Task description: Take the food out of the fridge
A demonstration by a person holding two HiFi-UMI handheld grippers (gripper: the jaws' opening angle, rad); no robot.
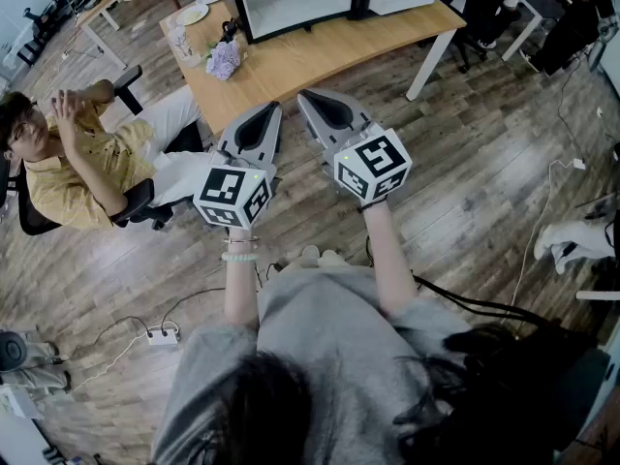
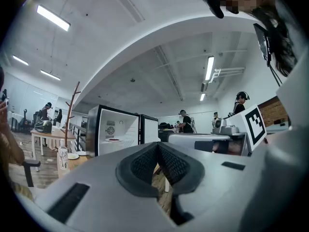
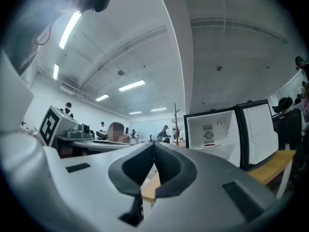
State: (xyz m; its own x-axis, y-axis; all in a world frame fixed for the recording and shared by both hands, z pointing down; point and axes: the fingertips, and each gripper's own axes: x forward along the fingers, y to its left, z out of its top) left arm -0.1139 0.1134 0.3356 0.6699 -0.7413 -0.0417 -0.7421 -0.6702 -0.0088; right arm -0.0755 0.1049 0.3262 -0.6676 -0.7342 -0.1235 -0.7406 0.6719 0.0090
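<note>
Both grippers hang side by side over the wood floor (image 1: pixel 484 163), aimed at the near edge of the desk (image 1: pixel 320 51), with open floor to their right and a seated person (image 1: pixel 77 163) in a chair close on their left. The left gripper (image 1: pixel 263 119) is clenched, its ribbed pads meeting at the tip with nothing between them. The right gripper (image 1: pixel 315 103) is likewise clenched and empty. The two marker cubes sit just beside each other without touching. On the desk stands the mini fridge (image 2: pixel 116 134), its mouth facing the grippers and well apart from them. The fridge door (image 3: pixel 260 134) is swung wide to the right, leaving the opening free. Inside, on the one visible shelf, lies the plate of food (image 3: pixel 208 148). It is a round white plate lying flat with something dark red on it, so it shows no long axis. In the head view the picture's top edge cuts off the fridge and most of the plate. What the food is cannot be made out in any view. Left of the fridge the desk carries a bunch of purple flowers (image 1: pixel 225 59) and a bottle (image 2: pixel 62 157). In both gripper views the gripper's own grey body hides the desk front below the fridge.
</note>
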